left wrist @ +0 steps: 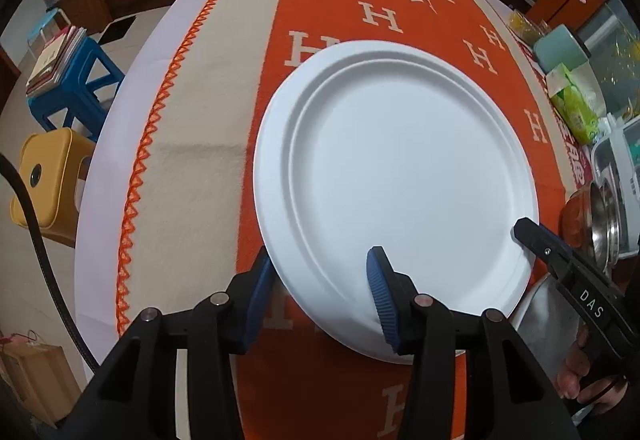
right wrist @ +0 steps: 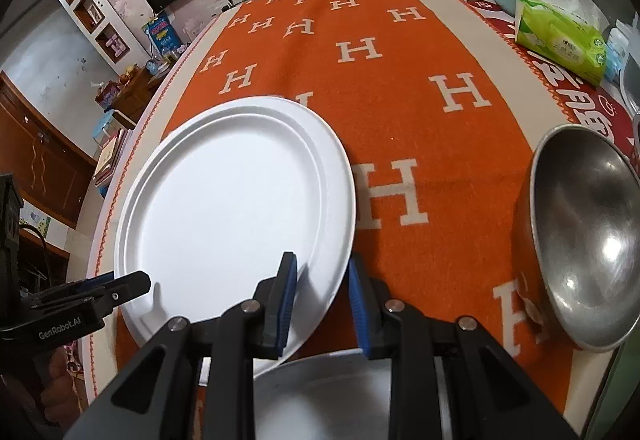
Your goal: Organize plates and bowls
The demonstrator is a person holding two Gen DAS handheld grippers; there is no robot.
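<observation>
Blue pads of the left hand-held gripper straddle the near rim of the white paper plate, partly closed. Right hand-held gripper likewise brackets the plate's opposite edge; pad contact cannot be confirmed. Steel bowl sits right of it on the table.

Your white paper plate is round, ridged at the rim and empty, tilted with its near edge raised off the orange cloth. Your steel bowl sits upright, empty, near the tabletop's right edge.
</observation>
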